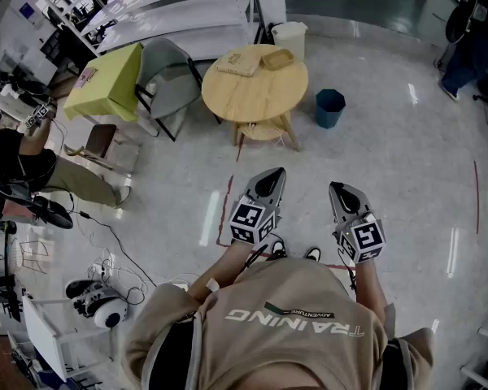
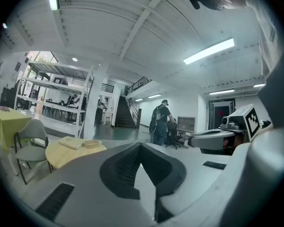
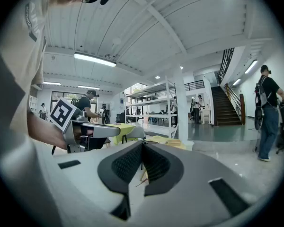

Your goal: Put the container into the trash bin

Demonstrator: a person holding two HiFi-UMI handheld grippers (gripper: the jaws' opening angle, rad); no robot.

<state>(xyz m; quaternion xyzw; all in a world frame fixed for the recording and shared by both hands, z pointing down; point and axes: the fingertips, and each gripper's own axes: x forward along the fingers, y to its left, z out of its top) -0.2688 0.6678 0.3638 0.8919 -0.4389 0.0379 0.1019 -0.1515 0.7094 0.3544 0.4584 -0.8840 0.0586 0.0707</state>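
The round wooden worktop (image 1: 252,96) stands ahead of the person, with the blue trash bin (image 1: 329,108) on the floor just right of it. The left hand-held gripper (image 1: 272,175) and right hand-held gripper (image 1: 338,188) have their jaws closed and empty. The shallow tan container (image 1: 277,58) rests on the worktop's far side, well apart from both.

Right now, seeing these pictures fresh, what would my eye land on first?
Probably the left tongs and right tongs, grey, each carrying a black-and-white marker cube, held shut and empty above the pale floor. Beyond them stands a round wooden table with a shallow tan container near its far edge, and a blue trash bin sits on the floor just right of it.
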